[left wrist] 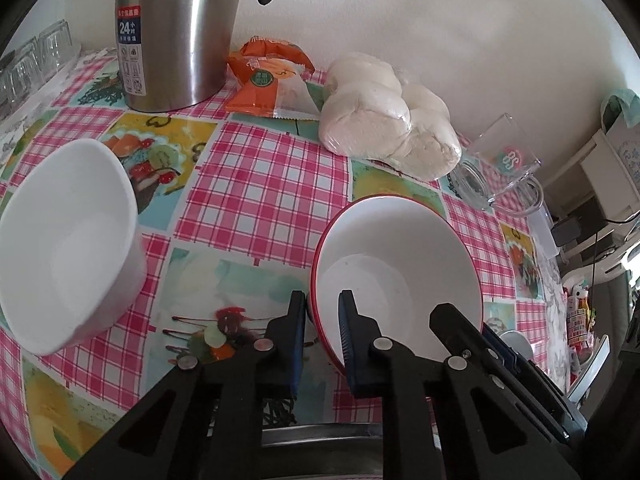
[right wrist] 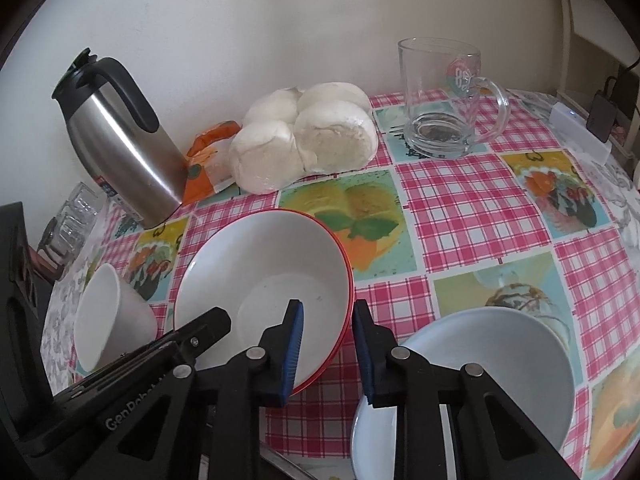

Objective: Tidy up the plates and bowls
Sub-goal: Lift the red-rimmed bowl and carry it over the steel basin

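The red-rimmed bowl (left wrist: 396, 264) is straddled at opposite rim edges by the parted left gripper (left wrist: 323, 304) and right gripper (right wrist: 328, 312) (neither visibly clamped); rigid, glossy, breakable ware is judged best pinched at the rim.

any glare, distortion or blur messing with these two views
Left wrist view: fisheye bends the table edge; the steel flask carries a bright streak of glare; the glasses at far left are soft. Right wrist view: same curved warp, dark corners; light is soft and even, the red-rimmed bowl is sharp, and the glass mug shows faint reflections.
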### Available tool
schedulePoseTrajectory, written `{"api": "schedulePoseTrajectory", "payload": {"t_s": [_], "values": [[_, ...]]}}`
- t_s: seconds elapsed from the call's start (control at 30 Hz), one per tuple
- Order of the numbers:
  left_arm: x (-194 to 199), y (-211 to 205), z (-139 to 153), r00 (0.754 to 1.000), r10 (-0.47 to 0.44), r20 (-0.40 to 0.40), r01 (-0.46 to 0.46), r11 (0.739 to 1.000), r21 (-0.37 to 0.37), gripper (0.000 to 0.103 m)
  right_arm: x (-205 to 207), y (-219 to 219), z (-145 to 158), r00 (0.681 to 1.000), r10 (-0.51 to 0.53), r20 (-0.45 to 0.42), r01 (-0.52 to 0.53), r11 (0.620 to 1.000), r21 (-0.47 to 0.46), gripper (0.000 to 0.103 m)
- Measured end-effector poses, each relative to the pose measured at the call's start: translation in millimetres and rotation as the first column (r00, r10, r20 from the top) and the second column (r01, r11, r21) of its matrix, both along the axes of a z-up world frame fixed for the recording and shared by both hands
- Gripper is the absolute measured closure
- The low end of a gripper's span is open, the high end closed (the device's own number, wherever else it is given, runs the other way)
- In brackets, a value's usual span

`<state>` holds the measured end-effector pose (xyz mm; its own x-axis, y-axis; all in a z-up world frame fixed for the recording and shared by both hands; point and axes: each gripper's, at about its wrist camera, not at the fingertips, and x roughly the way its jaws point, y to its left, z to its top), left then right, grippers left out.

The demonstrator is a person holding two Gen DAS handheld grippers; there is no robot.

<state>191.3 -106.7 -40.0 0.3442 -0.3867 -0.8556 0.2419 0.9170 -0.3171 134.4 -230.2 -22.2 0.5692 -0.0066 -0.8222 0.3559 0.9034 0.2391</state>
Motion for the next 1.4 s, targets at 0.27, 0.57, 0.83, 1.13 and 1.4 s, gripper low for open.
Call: {"api": "schedulePoseTrajectory", "payload": {"t_s": [0.27,0.57,0.83,1.13,1.4], "values": [[-2.1,7.6,12.9,1.000,0.012,0.025,-0.012,1.000,-0.003,0.086,-2.0,5.8,8.2,0.999,0.012,0.031,-0.012,1.000,-0.001,0.076],[-16.1,14.8,59.7,0.994,0.014,0.106,-0.011,0.999,-0.034,0.086,-13.7,15.3,47.8,0.995,0.012,0.104,-0.007,0.999,-0.047,0.076],[-38.3,23.0,102.1,0.987,0.022,0.157,-0.013,0.998,-0.057,0.086,-36.5,22.2,90.7,0.985,0.017,0.170,-0.006,0.998,-0.066,0.076],[-67.6,42.6,139.4,0.977,0.043,0.211,-0.028,0.997,-0.075,0.086,-63.9,41.9,125.9,0.977,0.038,0.208,-0.022,0.997,-0.077,0.076],[-90.1,66.8,146.2,0.973,0.077,0.220,-0.058,0.994,-0.092,0.086,-86.9,70.0,143.7,0.974,0.080,0.211,-0.059,0.993,-0.106,0.076]]}}
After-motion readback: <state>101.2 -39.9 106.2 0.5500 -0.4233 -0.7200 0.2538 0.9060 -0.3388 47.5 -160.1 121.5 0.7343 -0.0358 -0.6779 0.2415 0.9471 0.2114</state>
